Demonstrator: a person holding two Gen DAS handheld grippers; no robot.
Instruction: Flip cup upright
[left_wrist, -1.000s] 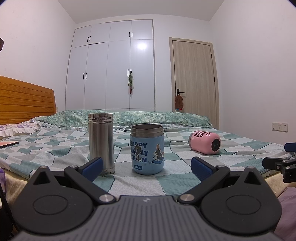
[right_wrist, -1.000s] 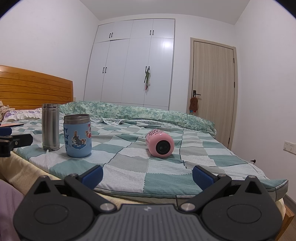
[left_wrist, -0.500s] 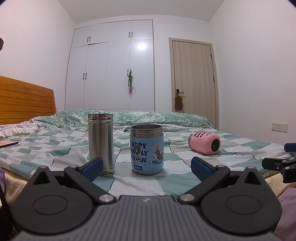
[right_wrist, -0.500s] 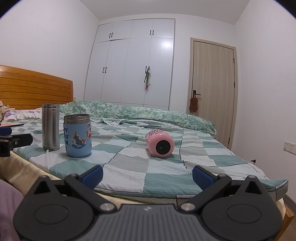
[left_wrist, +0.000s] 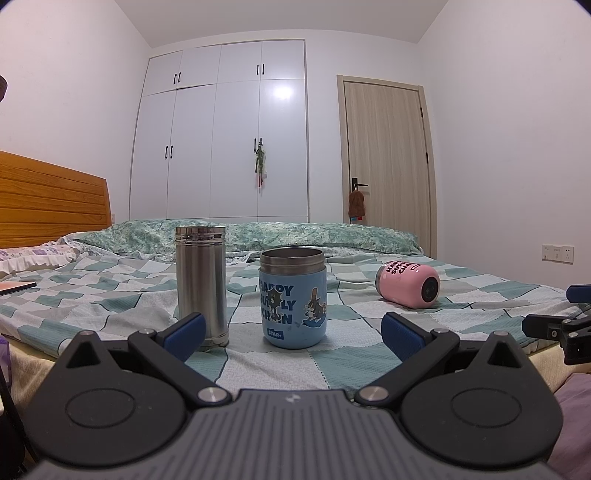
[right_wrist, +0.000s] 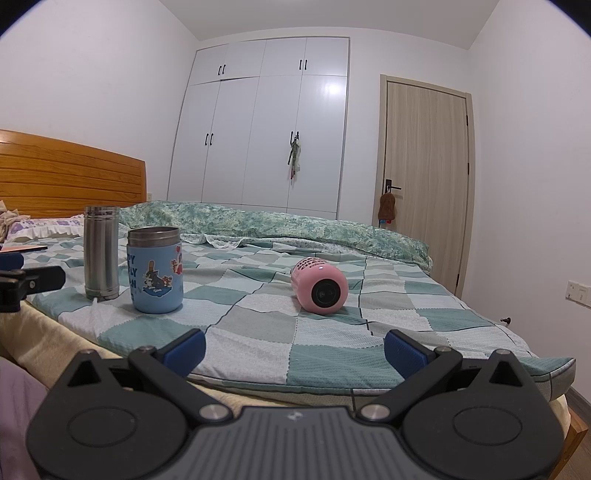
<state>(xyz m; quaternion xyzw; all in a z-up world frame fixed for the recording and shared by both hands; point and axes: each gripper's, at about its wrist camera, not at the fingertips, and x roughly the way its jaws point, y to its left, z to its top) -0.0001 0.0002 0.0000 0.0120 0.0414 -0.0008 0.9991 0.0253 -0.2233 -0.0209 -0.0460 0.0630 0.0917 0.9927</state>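
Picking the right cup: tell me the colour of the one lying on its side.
Pink cup, with dark lettering; clearest in the right wrist view.

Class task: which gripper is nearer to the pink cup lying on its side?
Right. The right gripper faces the pink cup almost head-on, still apart; the left gripper sits before the blue cup, farther left.

Brushed, glossy metal on tall flask (left_wrist: 201, 284); matt blue coating under steel rim on cartoon cup (left_wrist: 293, 299); smooth pink finish on toppled cup (right_wrist: 319, 290); woven checked cloth over bed (right_wrist: 325, 339); grained wooden headboard (left_wrist: 51, 206).
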